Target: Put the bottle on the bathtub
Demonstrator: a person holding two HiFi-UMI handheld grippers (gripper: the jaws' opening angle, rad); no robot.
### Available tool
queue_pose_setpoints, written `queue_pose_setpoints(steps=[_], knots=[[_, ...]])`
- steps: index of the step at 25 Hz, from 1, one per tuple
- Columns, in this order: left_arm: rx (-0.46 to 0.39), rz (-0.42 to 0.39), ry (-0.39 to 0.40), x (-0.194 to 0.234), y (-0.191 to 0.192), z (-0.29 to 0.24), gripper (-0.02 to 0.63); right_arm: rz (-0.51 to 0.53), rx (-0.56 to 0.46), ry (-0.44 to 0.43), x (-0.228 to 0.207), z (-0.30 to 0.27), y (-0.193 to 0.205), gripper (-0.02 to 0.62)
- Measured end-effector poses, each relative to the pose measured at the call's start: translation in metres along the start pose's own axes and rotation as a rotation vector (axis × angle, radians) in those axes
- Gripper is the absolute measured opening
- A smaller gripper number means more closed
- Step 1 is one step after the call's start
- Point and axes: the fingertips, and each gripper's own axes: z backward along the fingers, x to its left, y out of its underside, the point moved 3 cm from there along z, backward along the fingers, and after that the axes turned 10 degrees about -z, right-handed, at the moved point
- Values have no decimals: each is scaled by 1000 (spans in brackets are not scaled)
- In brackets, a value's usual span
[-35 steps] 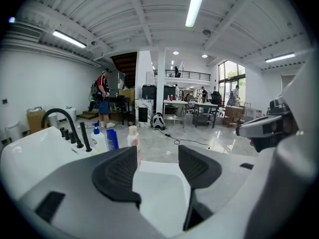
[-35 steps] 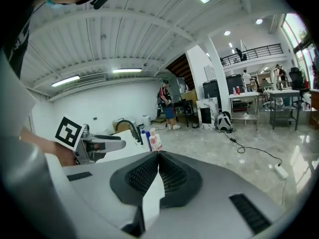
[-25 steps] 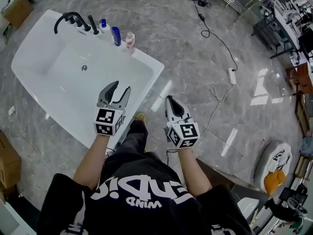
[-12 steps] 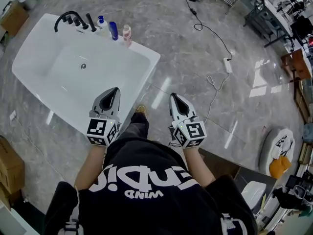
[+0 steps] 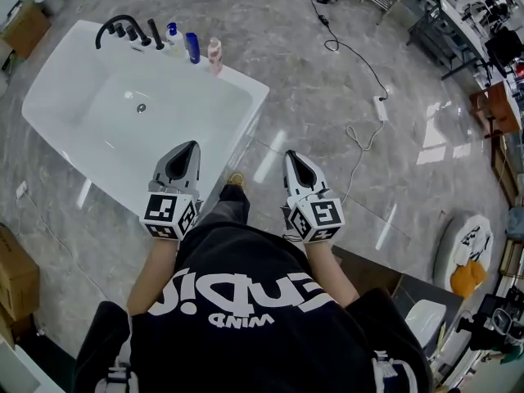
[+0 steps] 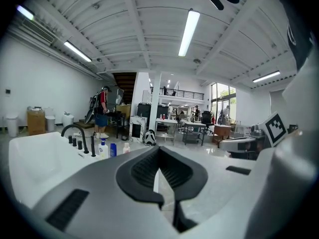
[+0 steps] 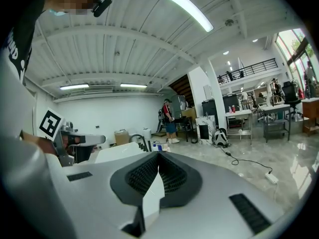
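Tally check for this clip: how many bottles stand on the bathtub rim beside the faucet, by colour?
White pump bottle: 1
Blue bottle: 1
Pink bottle: 1
Total: 3

The bathtub (image 5: pixel 196 113) lies ahead on my left. On its far rim stands the faucet (image 5: pixel 119 29), and just right of it three bottles in a row: the pump bottle (image 5: pixel 173 36), the middle bottle (image 5: pixel 192 47), the end bottle (image 5: pixel 214 54) (nearest the tub's corner). The drain (image 5: pixel 141 107) sits in the tub's floor. A power strip (image 5: pixel 381 109) lies on the floor well to the right.
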Motion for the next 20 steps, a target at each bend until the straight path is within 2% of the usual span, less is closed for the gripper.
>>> queue_pose_setpoints(steps=[20], knots=[[18,15,-43,1,-2,3,9,-7,-1,16,-10,-1,-8,23]])
